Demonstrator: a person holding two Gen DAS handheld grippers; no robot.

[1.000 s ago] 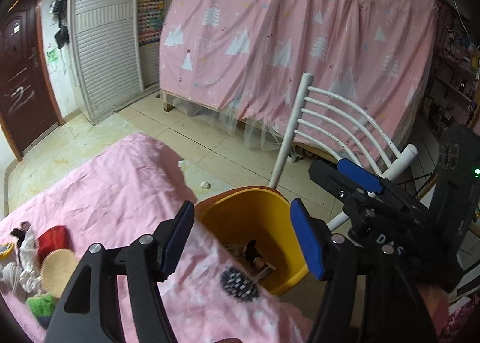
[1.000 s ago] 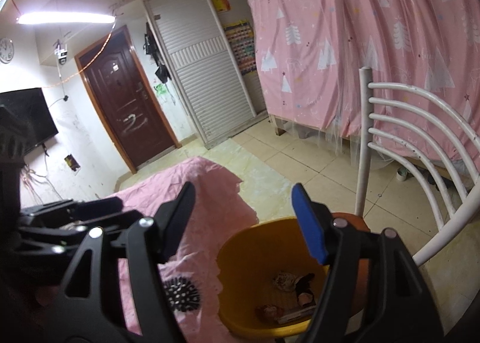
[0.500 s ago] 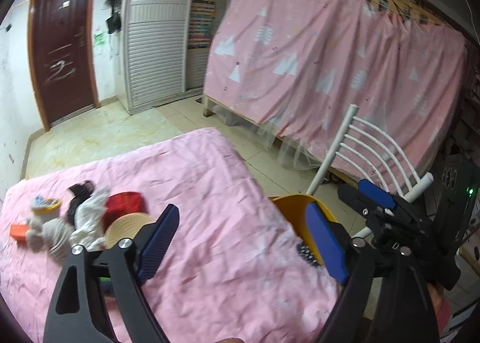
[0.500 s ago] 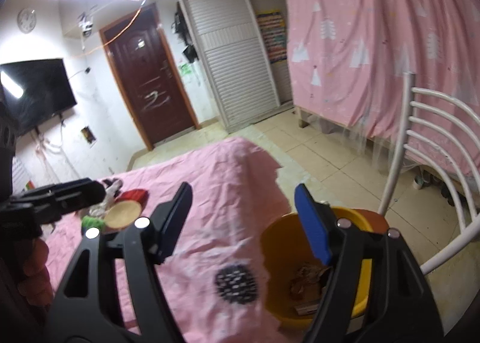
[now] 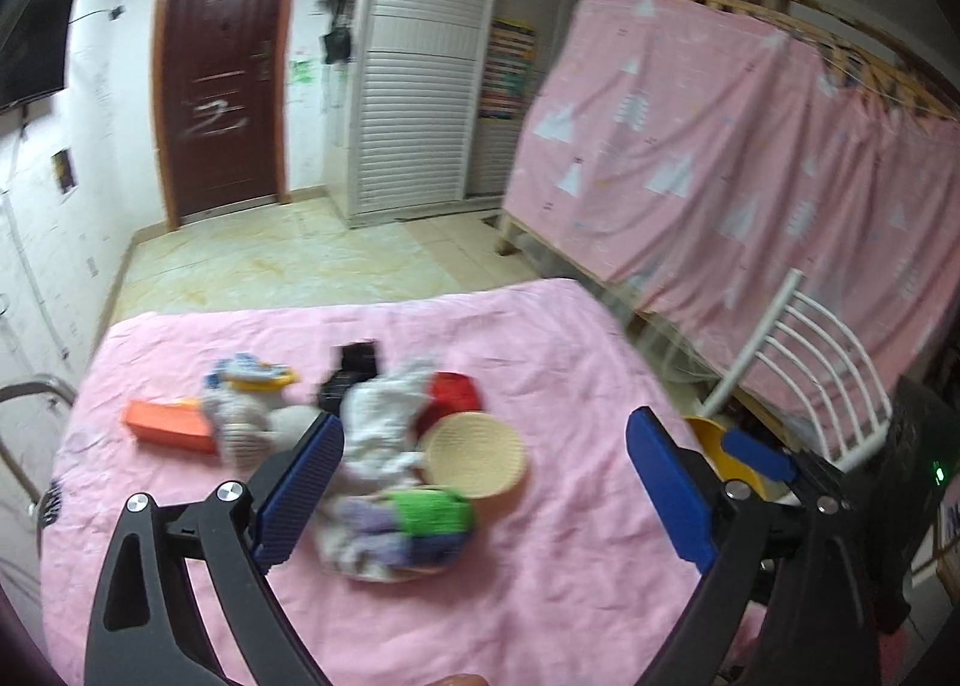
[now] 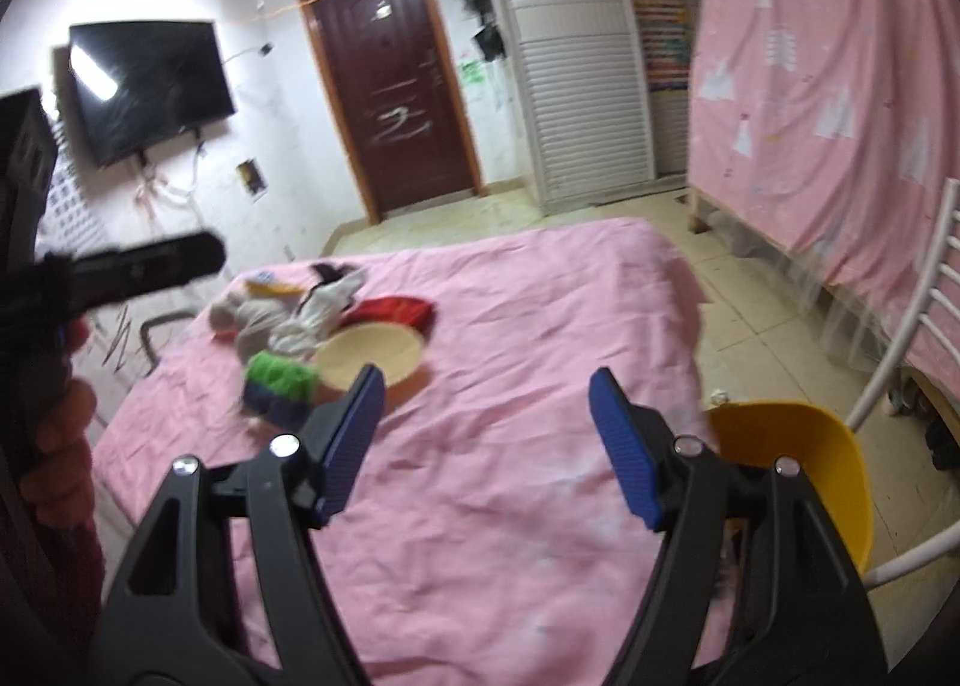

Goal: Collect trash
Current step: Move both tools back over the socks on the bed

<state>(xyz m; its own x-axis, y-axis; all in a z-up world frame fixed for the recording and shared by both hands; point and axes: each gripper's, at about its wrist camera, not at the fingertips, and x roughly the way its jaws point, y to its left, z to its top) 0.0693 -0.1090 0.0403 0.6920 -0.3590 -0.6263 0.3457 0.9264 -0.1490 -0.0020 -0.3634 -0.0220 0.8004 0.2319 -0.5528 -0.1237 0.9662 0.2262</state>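
Change since a second ago: I have swung both views away from the yellow bin and onto the trash pile; my left hand-held gripper has just been opening, with nothing between its pads.
Left hand-held gripper: spread wide, empty, hovering over the near part of the pile.
Right hand-held gripper: spread too, a little less wide, empty, over bare pink cloth between the pile and the bin.
Trash: heaped on the pink-covered table, toward its left edge in the right wrist view. I make out white crumpled cloth, a round tan lid or dish, a red piece behind it, a green scrap, an orange box nearest the left edge, and a dark item at the back. All are motion-blurred.
Bin: just off the table's right edge, beside the white chair. From here only its rim and inner wall show, so I cannot tell what lies in it now.
Step in hand: reaching back for the next piece, as I judge it.
Doing it well: I would take one loose item at the pile's near edge, the green scrap or the tan dish, come down over it with the pads either side, and close only once they straddle it. The white cloth looks tangled with its neighbours and may drag them along.
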